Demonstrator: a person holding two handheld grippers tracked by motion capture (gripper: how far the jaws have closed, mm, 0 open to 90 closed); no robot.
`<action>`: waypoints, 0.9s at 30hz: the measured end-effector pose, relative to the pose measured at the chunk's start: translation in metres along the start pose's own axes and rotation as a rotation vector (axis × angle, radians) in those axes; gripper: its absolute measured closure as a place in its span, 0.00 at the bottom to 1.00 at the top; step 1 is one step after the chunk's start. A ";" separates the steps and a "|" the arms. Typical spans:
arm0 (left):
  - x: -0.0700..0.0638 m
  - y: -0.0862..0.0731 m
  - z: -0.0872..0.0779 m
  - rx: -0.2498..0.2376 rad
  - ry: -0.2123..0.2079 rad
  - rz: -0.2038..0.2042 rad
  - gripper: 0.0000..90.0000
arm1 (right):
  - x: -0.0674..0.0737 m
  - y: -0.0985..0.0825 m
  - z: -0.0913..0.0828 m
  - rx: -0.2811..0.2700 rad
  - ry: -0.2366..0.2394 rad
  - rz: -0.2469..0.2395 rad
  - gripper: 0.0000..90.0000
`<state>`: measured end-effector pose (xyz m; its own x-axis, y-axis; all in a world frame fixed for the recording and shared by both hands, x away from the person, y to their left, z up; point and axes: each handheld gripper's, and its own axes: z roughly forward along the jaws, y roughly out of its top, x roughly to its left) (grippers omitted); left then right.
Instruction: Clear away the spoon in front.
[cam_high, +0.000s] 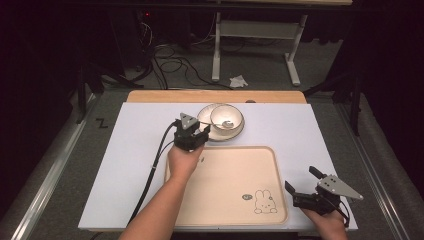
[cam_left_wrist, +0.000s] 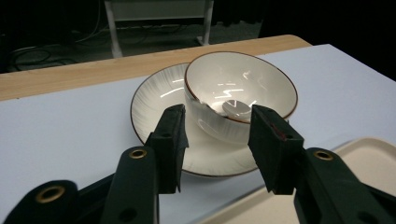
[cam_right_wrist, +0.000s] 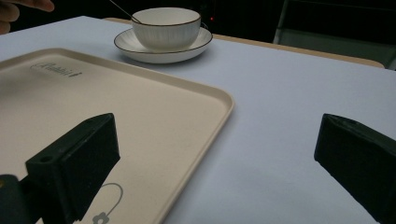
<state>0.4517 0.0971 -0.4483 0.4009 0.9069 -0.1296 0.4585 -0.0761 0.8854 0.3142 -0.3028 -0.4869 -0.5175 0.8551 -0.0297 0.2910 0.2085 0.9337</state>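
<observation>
Left claw (cam_left_wrist: 217, 135), jaws apart, nears the white brown-rimmed ceramic bowl (cam_left_wrist: 240, 95) — straddle its rim squarely; right claw (cam_high: 306, 186) waits wide.

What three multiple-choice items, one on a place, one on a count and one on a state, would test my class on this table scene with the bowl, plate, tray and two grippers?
1. Where does the bowl stand?
A. on the tray
B. on the plate
C. on the bare wood

2. How many rabbit drawings are on the tray?
A. none
B. one
C. three

3. How do the jaws of the left gripper stand?
A. open, near the bowl
B. shut on the bowl's rim
C. shut on the tray's edge

Answers:
1. B, the bowl sits on the plate, beyond the tray's far edge.
2. B, a single rabbit drawing sits near the tray's near right corner.
3. A, the left gripper view shows a wide gap between the jaws, with the bowl just beyond it.
</observation>
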 end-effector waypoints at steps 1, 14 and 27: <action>0.001 0.002 0.002 0.002 0.000 -0.007 0.62 | 0.000 0.000 0.000 0.002 0.001 0.005 0.01; -0.005 0.008 0.006 0.011 0.019 0.016 1.00 | 0.000 0.000 -0.001 0.002 -0.004 0.012 0.01; -0.011 0.013 -0.055 -0.134 -0.050 0.048 1.00 | 0.001 0.001 -0.002 -0.003 -0.003 0.007 0.01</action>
<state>0.4094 0.1086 -0.4104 0.4606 0.8814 -0.1046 0.3292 -0.0602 0.9423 0.3127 -0.3026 -0.4853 -0.5131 0.8580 -0.0242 0.2923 0.2012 0.9349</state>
